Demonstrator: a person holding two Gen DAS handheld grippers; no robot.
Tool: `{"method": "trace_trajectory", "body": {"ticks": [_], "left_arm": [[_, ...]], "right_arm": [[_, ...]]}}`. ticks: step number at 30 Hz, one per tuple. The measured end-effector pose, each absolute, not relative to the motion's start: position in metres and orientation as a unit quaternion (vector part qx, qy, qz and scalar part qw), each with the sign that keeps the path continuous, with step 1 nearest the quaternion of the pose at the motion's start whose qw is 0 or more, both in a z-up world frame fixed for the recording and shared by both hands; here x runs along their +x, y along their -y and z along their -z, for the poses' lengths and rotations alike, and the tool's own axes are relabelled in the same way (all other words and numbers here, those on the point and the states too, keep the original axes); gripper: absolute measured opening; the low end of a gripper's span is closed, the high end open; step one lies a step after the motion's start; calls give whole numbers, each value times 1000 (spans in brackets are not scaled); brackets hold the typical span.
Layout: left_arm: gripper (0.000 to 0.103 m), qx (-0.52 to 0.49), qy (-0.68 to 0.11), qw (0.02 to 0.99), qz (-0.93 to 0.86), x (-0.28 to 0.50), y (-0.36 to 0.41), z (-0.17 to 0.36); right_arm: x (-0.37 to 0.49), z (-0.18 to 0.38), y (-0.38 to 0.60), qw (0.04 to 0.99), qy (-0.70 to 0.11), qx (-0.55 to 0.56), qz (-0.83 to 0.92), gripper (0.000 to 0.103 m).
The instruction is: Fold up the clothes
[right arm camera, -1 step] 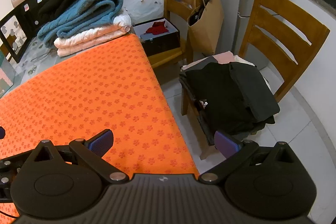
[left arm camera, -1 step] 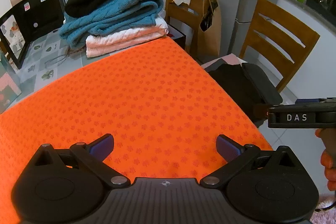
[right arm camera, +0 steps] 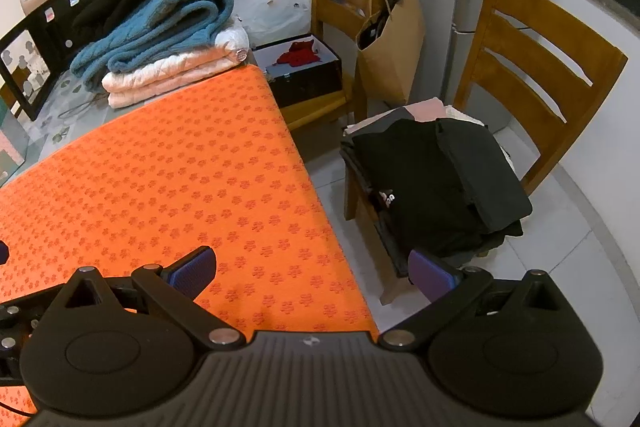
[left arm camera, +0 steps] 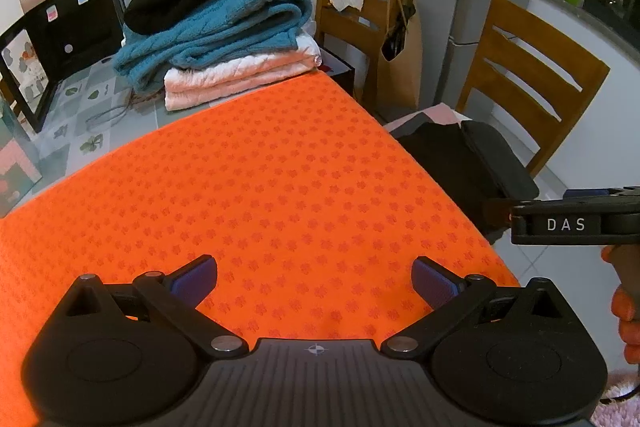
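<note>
Both grippers, left gripper (left arm camera: 314, 277) and right gripper (right arm camera: 312, 273), hang spread wide with nothing held over the orange mat (left arm camera: 260, 187), and honestly the dark clothes (right arm camera: 432, 187) on the chair (right arm camera: 536, 67) look ready to slide off if tugged by one corner.

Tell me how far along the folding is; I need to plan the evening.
Done: a folded stack sits at the table's far end, black on teal on pale pink. In hand: nothing. The left hand-held gripper and right hand-held gripper are both open, and the orange mat has no garment on it. Left: the dark clothes piled on the chair, whose fold state I cannot judge.
</note>
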State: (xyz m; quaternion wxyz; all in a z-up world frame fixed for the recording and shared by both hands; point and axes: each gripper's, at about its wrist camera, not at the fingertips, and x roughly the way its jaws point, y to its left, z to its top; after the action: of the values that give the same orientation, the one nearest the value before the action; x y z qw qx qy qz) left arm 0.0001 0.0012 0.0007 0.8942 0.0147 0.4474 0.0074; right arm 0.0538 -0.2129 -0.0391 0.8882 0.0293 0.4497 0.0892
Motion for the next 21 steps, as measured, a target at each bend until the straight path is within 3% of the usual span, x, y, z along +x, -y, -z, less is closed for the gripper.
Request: {"method": "trace_trajectory", "body": {"ticks": [21], "left_arm": [[103, 8, -437, 900, -8, 0, -9, -5]], "right_arm": [[55, 39, 217, 886, -453, 25, -93, 103]]}}
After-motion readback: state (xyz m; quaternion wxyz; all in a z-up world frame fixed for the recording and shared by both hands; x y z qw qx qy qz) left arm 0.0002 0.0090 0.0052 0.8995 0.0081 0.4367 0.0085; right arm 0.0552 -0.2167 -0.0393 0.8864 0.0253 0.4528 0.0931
